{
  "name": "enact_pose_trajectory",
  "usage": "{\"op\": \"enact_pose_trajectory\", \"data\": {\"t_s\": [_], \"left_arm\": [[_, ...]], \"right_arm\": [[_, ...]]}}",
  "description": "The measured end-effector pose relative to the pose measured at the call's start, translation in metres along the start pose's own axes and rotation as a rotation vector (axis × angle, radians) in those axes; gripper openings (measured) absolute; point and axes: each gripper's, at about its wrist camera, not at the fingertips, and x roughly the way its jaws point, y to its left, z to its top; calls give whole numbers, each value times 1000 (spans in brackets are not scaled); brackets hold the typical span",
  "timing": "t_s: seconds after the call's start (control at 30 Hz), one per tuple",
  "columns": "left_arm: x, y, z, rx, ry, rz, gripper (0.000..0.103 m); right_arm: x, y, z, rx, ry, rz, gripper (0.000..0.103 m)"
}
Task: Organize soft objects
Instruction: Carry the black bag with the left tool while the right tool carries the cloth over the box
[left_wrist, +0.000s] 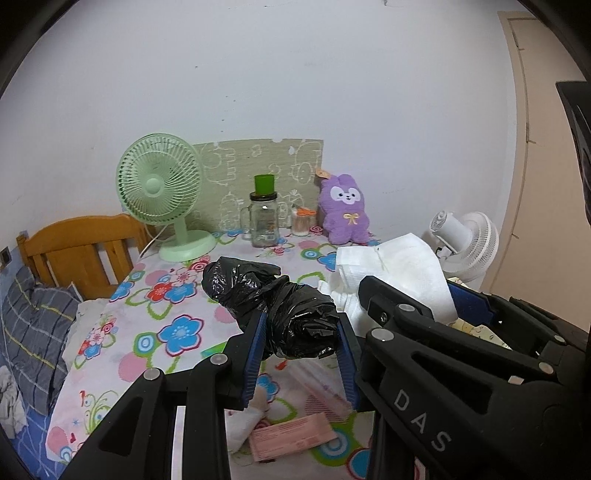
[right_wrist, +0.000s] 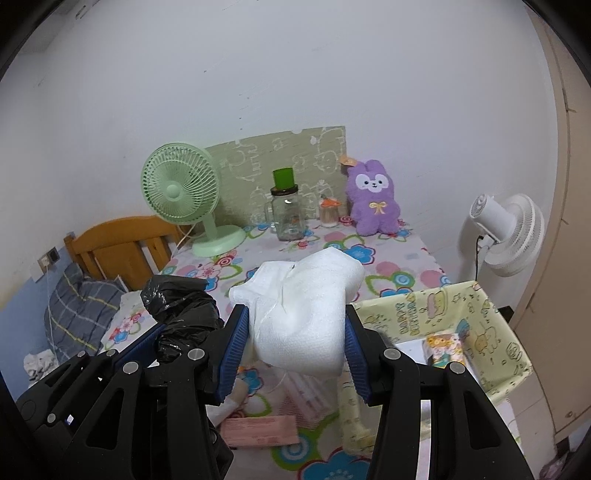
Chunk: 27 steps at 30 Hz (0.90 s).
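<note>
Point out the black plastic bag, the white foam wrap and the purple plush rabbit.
black plastic bag (left_wrist: 295, 325): left wrist view, crumpled middle.
white foam wrap (right_wrist: 303, 317): right wrist view, bundle's front face.
purple plush rabbit (right_wrist: 375, 205): right wrist view, chest.

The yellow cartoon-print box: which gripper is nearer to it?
Right. The right gripper, its jaws shut on the white foam bundle, sits just beside the yellow cartoon-print box. The left gripper, holding the black plastic bag, is farther away on its other side.

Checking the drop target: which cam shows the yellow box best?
Right wrist view. The yellow box shows its printed walls and open inside, beside the white foam bundle in the right gripper. The left wrist view shows only a sliver behind the right gripper.
</note>
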Motion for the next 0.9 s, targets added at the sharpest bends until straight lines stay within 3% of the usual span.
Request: {"op": "enact_pose_trajectory", "data": {"t_s": [0.9], "left_arm": [[35,-84,10,84,12,-120,37]], "right_arm": [[1,-95,5,58,-10,-108,53]]}}
